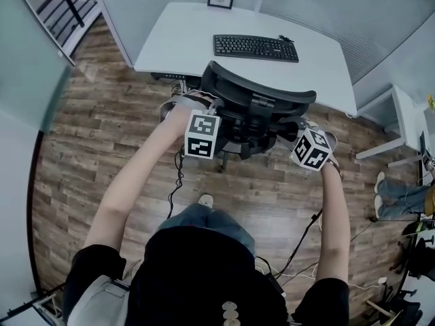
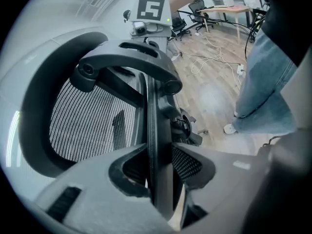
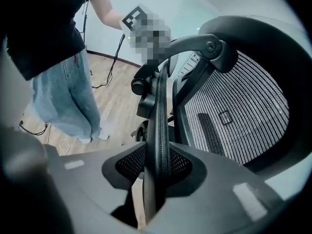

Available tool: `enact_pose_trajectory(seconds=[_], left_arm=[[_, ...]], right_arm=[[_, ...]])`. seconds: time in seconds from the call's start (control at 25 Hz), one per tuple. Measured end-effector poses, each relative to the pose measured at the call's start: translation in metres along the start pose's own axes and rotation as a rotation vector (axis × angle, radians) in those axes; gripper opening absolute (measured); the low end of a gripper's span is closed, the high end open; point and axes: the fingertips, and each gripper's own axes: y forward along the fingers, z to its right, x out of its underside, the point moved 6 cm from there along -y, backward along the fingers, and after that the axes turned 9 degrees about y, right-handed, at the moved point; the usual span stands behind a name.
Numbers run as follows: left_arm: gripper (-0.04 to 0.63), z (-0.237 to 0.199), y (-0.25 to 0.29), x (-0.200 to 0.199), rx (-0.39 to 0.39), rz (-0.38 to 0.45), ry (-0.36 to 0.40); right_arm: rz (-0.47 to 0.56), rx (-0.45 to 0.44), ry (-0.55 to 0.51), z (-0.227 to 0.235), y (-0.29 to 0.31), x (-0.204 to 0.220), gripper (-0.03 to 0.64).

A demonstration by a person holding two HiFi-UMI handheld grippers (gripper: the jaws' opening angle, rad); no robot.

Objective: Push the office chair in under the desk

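I have the left gripper (image 2: 158, 177) and the right gripper (image 3: 156, 169) each clamped on a side rim of the backrest of the office chair (image 1: 258, 99), with the jaws pressing on the frame from both faces. The chair stands at 12 o'clock from me. Its back overlaps the front edge of the surface (image 1: 180, 39), and the seat is apparently beneath. I judge the push nearly done, with perhaps a last nudge forward and the release left.

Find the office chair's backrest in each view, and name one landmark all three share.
Head view: backrest at upper centre, at the desk's near edge.
Left gripper view: backrest mesh fills the left; its rim is gripped between the jaws, bottom centre.
Right gripper view: backrest mesh at right; rim gripped between the jaws, bottom centre.
Shared landmark: wood floor.
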Motion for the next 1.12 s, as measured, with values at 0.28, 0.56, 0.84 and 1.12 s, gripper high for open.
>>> enact_pose_trajectory(seconds=[0.28,0.56,0.84,1.12], left_arm=[[0.14,-0.023,0.012,0.014,0.001,-0.014,-0.017],[0.14,-0.039,0.025,0.016,0.006,-0.017,-0.036],[0.14,-0.037,0.025,0.014,0.008,-0.021,-0.041],[0.148,-0.036,0.025,0.015,-0.024,-0.025,-0.039]], right_arm=[[0.011,-0.014,-0.012,0.03,0.01,-0.002,0.124],[0.013,-0.029,-0.025,0.054,0.018,0.007,0.124],[0.029,-0.039,-0.046,0.055,0.018,0.008,0.126],[0.053,-0.006,-0.048,0.056,0.018,0.008,0.14]])
